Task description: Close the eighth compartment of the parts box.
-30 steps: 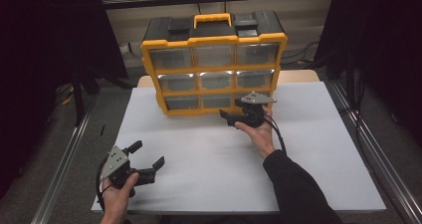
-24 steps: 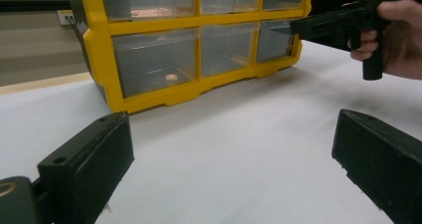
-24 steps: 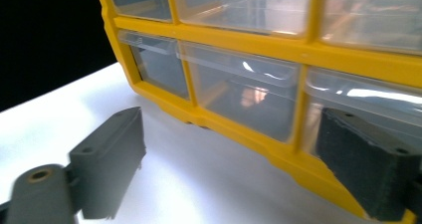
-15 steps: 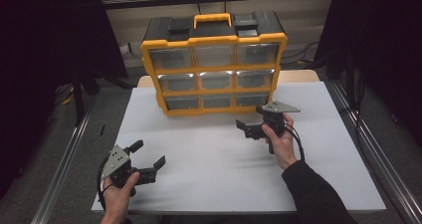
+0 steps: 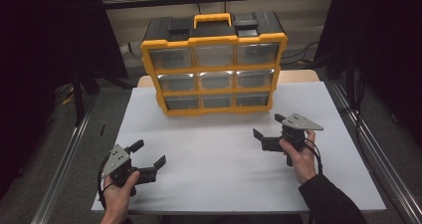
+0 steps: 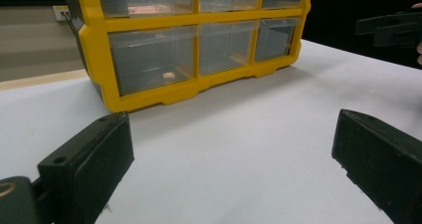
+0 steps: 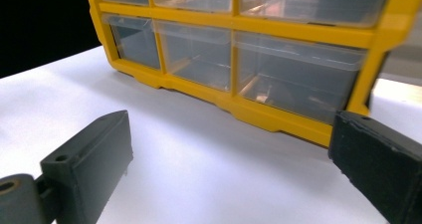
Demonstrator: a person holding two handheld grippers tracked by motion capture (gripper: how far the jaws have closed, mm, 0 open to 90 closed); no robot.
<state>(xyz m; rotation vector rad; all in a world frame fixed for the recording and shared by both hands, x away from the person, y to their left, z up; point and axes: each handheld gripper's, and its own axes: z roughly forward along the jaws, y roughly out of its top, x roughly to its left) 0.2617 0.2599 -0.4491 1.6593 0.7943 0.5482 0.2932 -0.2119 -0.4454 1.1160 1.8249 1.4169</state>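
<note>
Yellow organizer (image 5: 215, 69) with nine clear drawers stands on one white bench (image 5: 224, 164); two tools, left tool (image 5: 148, 159) and right tool (image 5: 267, 127), both spread, gripping nothing.

Toward the back edge of the plain white counter (image 5: 219, 149) stands a yellow-framed plastic drawer cabinet (image 5: 214, 67) with a black top, a yellow carry handle (image 5: 213, 19) and nine clear, colourless drawers. A small tan piece (image 6: 169, 75) lies in one bottom drawer, seen from the left gripper view. Near the front left corner, the black left gripper (image 5: 149, 161) bears a grey three-cornered plate; toward the right edge, the black right gripper (image 5: 267, 130) bears a like grey plate. A black sleeve (image 5: 331, 201) covers the right forearm. The surroundings are dark, with grey metal rails along both sides.
</note>
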